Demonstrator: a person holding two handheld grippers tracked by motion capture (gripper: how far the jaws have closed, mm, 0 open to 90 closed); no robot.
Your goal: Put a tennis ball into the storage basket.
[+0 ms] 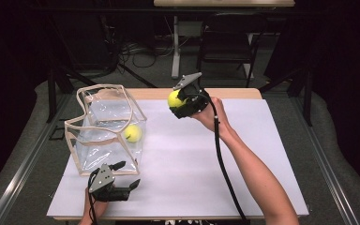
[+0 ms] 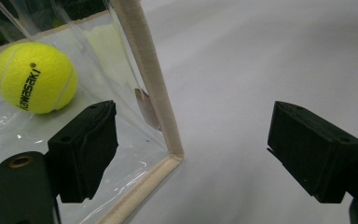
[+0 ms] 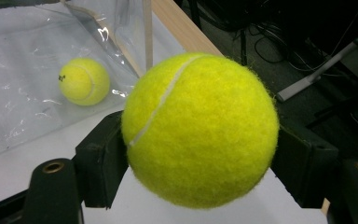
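Observation:
A yellow tennis ball [image 1: 175, 99] [image 3: 199, 128] is clamped between the jaws of my right gripper [image 1: 182, 102] [image 3: 200, 154], held up above the far middle of the white table cover. A second tennis ball [image 1: 132, 133] [image 2: 34, 77] [image 3: 83, 81] lies inside the clear plastic bag [image 1: 104, 129] with beige trim, near its right wall. My left gripper [image 1: 127, 174] [image 2: 193, 156] rests open at the front left, just in front of the bag's near right corner [image 2: 175, 154], nothing between its jaws.
A white sheet [image 1: 206, 154] covers the table; a wooden strip [image 1: 225, 93] shows along its far edge. Beyond the table stand a dark chair [image 1: 227, 40], a desk leg [image 1: 175, 47] and floor cables [image 1: 140, 49].

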